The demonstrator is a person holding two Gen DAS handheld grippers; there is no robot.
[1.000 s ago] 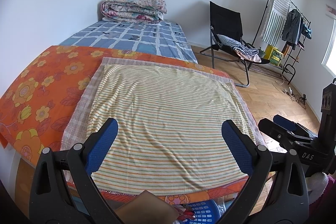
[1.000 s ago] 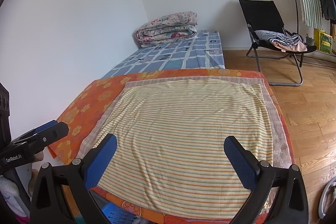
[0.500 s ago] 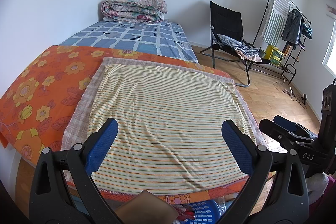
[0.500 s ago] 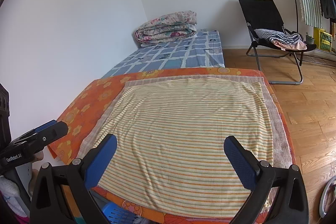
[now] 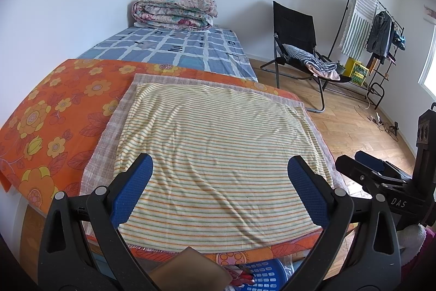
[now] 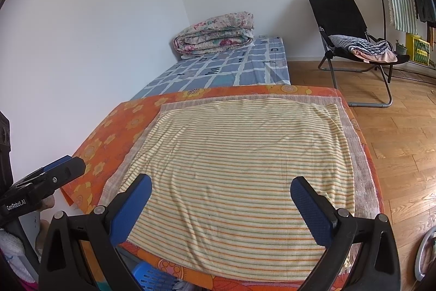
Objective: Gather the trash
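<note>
Striped yellow cloth (image 5: 218, 162) covers the desk w/ orange floral sheet (image 5: 54, 111) under it. Left hand-held gripper (image 5: 219, 191) and right hand-held gripper (image 6: 220, 205) both hover above its near edge, jaws spread wide, nothing held. Blue basket (image 5: 265, 277) sits at 6 o'clock below the desk edge, w/ trash (image 5: 242, 273) inside, beside a brown card (image 5: 190, 272).

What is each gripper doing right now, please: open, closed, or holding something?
Left gripper: open, holding nothing, above the striped cloth.
Right gripper: open, holding nothing, above the same cloth.
</note>
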